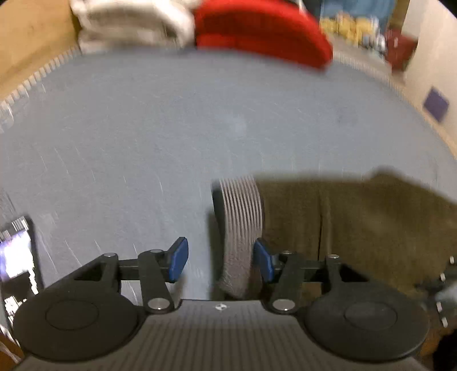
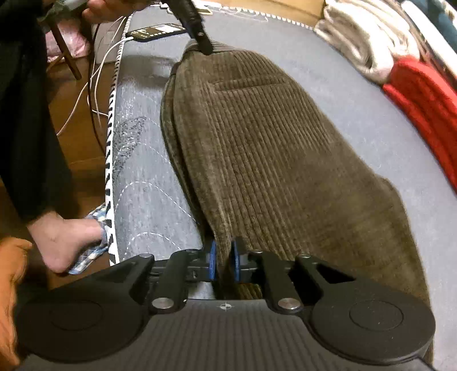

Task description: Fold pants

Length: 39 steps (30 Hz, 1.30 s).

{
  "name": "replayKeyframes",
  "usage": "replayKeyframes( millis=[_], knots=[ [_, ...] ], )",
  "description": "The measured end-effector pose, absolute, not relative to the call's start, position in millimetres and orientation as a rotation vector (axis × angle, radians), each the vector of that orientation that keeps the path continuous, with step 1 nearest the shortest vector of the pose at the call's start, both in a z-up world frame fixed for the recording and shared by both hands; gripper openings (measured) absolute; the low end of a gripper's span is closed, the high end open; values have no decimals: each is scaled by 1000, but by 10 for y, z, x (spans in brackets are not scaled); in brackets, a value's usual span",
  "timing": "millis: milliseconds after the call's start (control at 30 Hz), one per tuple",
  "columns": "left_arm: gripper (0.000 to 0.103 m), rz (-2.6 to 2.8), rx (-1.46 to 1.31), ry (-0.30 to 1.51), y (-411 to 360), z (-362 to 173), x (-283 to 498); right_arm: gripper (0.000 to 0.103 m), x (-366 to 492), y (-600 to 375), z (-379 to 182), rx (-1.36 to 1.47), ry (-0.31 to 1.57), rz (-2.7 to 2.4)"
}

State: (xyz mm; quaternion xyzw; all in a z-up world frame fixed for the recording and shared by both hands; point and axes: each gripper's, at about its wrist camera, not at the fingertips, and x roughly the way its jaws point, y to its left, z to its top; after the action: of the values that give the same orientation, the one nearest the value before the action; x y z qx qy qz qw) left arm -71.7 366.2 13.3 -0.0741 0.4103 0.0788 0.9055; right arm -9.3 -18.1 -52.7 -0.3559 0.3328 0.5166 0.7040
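Brown corduroy pants [image 2: 257,142] lie flat and lengthwise on a blue-grey mattress [image 2: 148,182]. In the right wrist view a back pocket faces up. My right gripper [image 2: 223,261] is shut on the near end of the pants, with a fold of cloth pinched between its blue pads [image 2: 212,258]. My left gripper [image 1: 221,262] is at the far end. Its jaws stand apart around a raised ribbed edge of the pants [image 1: 242,228]. The right pad is close against that edge and the left pad [image 1: 178,262] is clear of it. The left gripper's finger [image 2: 200,37] shows at the top of the right wrist view.
Folded red cloth [image 1: 257,28] and folded pale towels [image 1: 128,25] lie along the mattress's far side. A phone [image 2: 154,31] with white cables [image 2: 94,80] rests near the patterned mattress edge [image 2: 110,159]. A person's bare foot [image 2: 65,239] stands on the floor beside it.
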Motion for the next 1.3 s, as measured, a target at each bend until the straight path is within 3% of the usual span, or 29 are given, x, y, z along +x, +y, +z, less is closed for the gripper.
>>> replayKeyframes(
  millis=[100,200,267,300,367,400,433,567,700,867,1100,1300],
  knots=[
    [57,182,-141,734,3608,350,-796,40,81,-288,-284,-576,750,1131],
    [57,95,-169,704,3452,392,-771,47,277,-355,-261,-412,785,1035],
    [54,35,-178,728,3344,312,-677,47,355,-356,-391,-397,839,978],
    [48,24,-150,761,3300,228,-608,47,364,-333,-488,-430,868,959],
    [39,96,-52,938,3285,-94,-447,48,354,-303,-661,-525,918,923],
    [48,148,-16,1007,3307,-242,-430,48,335,-314,-677,-535,907,921],
    [51,170,0,1006,3294,-265,-437,48,329,-312,-656,-535,906,921],
    [50,215,130,860,2956,73,-520,50,327,-375,-533,-489,889,908],
    [50,134,92,744,2797,269,-439,53,363,-429,-505,-466,861,883],
    [50,169,107,992,2876,-258,-109,63,386,-505,-614,-504,901,853],
    [51,113,136,811,2448,137,-131,63,430,-816,-370,-412,837,792],
    [51,21,140,779,1929,123,113,64,492,-1023,-319,-347,815,693]
  ],
)
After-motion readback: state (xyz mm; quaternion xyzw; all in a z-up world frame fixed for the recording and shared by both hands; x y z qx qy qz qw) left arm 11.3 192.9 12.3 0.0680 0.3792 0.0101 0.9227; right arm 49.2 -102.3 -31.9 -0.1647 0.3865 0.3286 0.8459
